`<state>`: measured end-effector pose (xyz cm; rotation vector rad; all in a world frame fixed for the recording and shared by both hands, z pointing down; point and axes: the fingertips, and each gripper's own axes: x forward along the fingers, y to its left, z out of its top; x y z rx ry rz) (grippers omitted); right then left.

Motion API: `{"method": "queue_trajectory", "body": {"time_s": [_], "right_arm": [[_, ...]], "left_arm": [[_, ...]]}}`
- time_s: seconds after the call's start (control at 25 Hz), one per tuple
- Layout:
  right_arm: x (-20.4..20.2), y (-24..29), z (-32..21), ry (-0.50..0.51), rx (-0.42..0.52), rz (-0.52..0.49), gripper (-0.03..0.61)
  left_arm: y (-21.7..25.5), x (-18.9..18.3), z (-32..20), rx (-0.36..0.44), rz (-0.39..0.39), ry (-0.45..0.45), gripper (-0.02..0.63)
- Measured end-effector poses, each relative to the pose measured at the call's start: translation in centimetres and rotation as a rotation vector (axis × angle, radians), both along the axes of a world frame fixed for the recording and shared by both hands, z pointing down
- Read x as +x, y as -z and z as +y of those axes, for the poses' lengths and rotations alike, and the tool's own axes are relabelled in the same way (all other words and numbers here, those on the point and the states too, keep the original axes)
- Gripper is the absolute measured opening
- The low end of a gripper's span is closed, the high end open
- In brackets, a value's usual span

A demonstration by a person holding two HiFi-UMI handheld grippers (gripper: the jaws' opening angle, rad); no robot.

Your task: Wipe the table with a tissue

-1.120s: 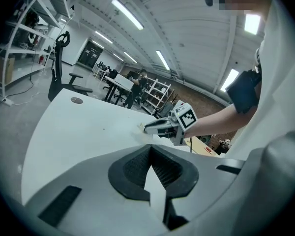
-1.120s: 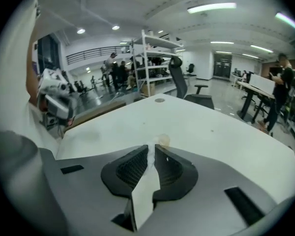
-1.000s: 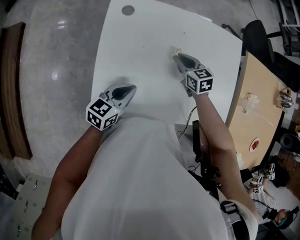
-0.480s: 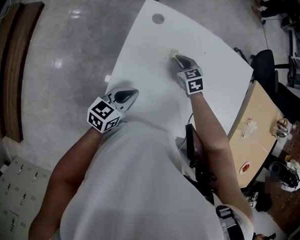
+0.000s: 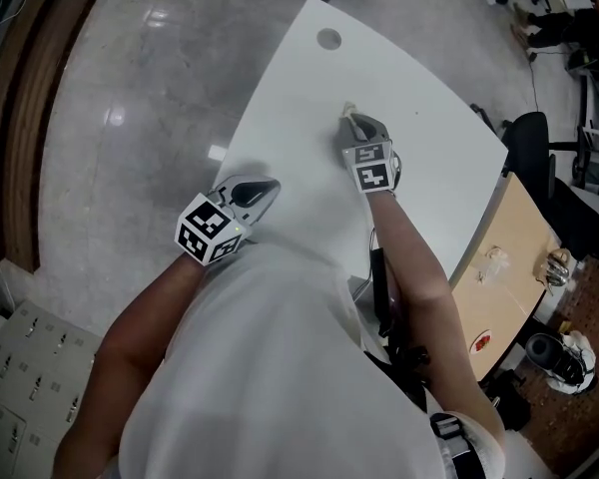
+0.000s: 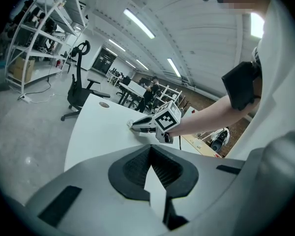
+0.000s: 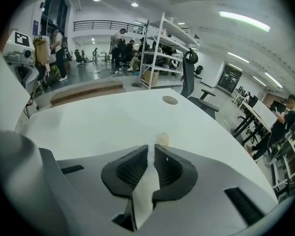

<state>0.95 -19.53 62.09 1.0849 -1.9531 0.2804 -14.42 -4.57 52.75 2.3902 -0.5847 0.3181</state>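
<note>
White bench (image 5: 299, 78) on a shiny grey floor (image 5: 120, 148). Right gripper (image 5: 351, 120) reaches to the bench's middle, jaws pinching the tissue (image 7: 146, 181) against it. Left gripper (image 5: 267, 188) hangs over the near left edge, jaws closed, empty.

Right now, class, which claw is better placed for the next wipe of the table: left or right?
Right. The right claw is shut on the tissue, with its tip down on the table. The left claw is shut, empty, by the near edge.
</note>
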Motion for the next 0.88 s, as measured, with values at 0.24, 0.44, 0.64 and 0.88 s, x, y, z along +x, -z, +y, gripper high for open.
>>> {"method": "queue_trajectory", "body": {"time_s": [0.24, 0.44, 0.64, 0.88], "right_arm": [[-1.1, 0.1, 0.7, 0.012, 0.006, 0.001, 0.046], [-3.5, 0.1, 2.3, 0.099, 0.011, -0.004, 0.046], [-6.0, 0.2, 4.8, 0.239, 0.009, -0.003, 0.048], [-8.0, 0.9, 7.6, 0.412, -0.06, -0.115, 0.048]], "left_arm": [[0.2, 0.3, 0.3, 0.001, 0.0, 0.001, 0.006], [0.1, 0.2, 0.6, 0.002, -0.002, -0.001, 0.006], [0.4, 0.4, 0.7, 0.009, -0.001, -0.009, 0.006], [0.6, 0.8, 0.6, 0.012, -0.006, -0.024, 0.006]]}}
